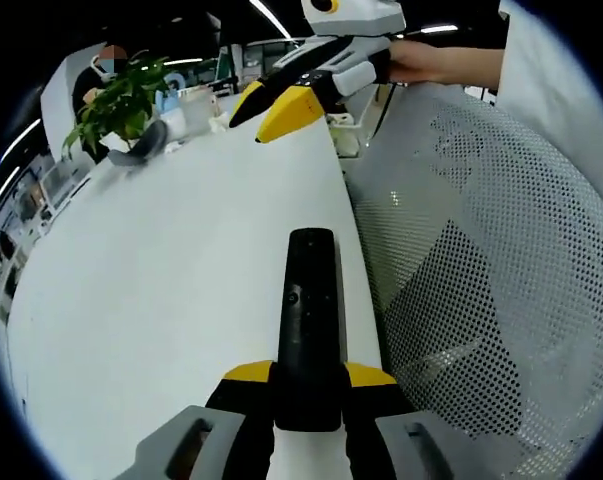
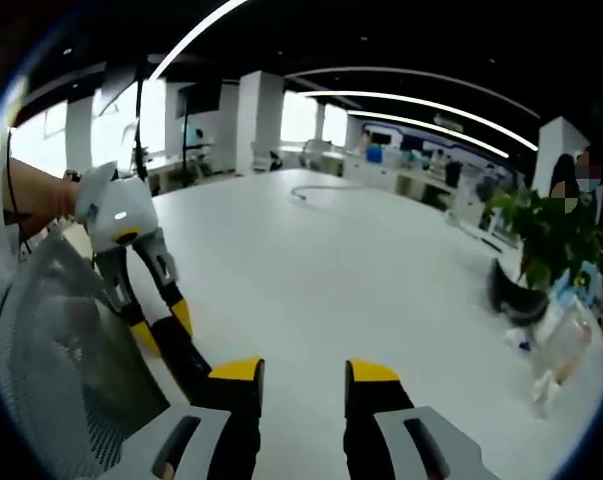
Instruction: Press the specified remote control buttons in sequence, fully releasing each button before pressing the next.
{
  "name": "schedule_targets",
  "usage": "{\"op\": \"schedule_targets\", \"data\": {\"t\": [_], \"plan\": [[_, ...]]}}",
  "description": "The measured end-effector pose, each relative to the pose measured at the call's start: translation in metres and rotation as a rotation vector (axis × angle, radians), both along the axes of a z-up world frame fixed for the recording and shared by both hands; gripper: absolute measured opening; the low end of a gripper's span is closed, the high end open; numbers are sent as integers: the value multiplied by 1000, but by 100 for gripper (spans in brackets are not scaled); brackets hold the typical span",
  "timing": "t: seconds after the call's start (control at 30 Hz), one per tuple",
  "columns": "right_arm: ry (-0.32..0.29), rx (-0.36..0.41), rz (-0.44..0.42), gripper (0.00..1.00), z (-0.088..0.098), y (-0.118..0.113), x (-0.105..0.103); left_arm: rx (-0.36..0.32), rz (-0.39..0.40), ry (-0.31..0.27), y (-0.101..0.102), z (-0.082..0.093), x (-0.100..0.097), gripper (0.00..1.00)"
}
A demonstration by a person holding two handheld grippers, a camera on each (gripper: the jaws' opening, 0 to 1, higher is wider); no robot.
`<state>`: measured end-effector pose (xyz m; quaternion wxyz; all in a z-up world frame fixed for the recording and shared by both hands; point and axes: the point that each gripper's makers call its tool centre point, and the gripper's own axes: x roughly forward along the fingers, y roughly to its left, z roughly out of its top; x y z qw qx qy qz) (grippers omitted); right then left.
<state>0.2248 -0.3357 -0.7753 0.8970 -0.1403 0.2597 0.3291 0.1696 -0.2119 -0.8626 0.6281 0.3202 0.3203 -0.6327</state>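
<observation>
- L gripper [image 1: 309,385]: jaws clenched on near end of black remote control [image 1: 309,320], which points away along the white table [image 1: 161,300], close to its R edge.
- Remote's far end seems just above the tabletop; contact unclear.
- R gripper [image 2: 301,385]: jaws released, gap between yellow tips, nothing held; seen in L gripper view over table's far R edge, a hand [image 1: 426,62] behind it.
- Potted plant [image 1: 121,105] at far L part of table.
- White mesh chair back [image 1: 501,260] beside table's R edge.
</observation>
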Motion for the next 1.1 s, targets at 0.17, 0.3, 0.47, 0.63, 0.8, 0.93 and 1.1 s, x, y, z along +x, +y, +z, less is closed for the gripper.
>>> {"op": "schedule_targets", "data": {"t": [0.17,0.3,0.47,0.63,0.8,0.93,1.1], "plan": [[9,0,17,23,-1,2,-2,25,23,-2,0,0,-1,24],[17,0,29,20,-3,4,-4,39,35,-4,1,-1,-2,24],[26,-8,48,17,-5,6,-6,49,42,-7,1,-1,-3,24],[29,-11,55,16,-5,7,-7,55,48,-7,1,-2,-5,24],[39,-13,69,16,-7,9,-8,51,52,-6,2,-1,-9,24],[45,-12,84,15,-8,12,-10,55,63,-8,2,-1,-12,24],[63,-22,123,14,-12,18,-16,12,94,-2,4,-1,-15,24]]}}
